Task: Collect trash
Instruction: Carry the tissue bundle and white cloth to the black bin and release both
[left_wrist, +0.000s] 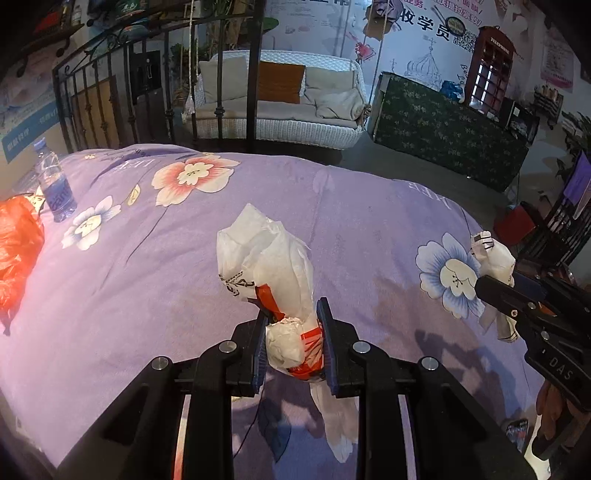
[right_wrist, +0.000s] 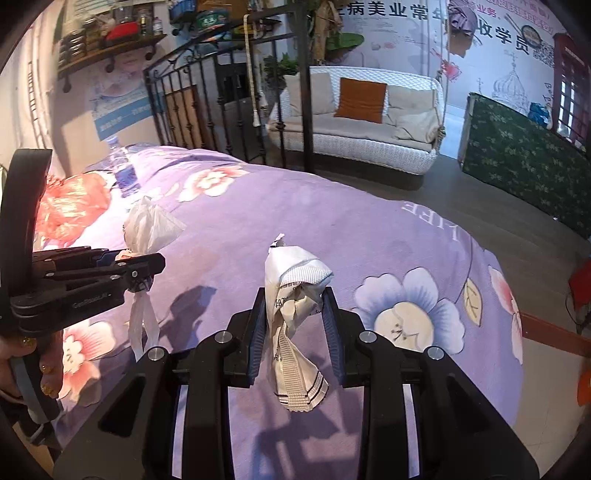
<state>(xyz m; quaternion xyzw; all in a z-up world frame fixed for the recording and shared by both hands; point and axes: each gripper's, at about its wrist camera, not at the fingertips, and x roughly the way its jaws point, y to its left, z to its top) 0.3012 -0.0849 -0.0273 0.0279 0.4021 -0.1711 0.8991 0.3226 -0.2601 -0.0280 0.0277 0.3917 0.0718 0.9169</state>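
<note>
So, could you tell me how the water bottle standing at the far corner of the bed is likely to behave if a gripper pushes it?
The water bottle is tall and narrow and stands upright on the soft purple bedspread, so a push would probably tip it rather than slide it. Once down, its round body would likely roll. The clear plastic looks thin, so it may dent under a firm squeeze.

My left claw (left_wrist: 293, 332) is black with blue pads, and the bag (left_wrist: 275, 266) in it is white with orange-red print. My right claw (right_wrist: 295, 325) matches; its wrapper (right_wrist: 295, 325) is white with grey stripes. The blanket (left_wrist: 332, 206) is purple with pink and blue flowers. The bottle (left_wrist: 55, 181) has a blue label.
</note>
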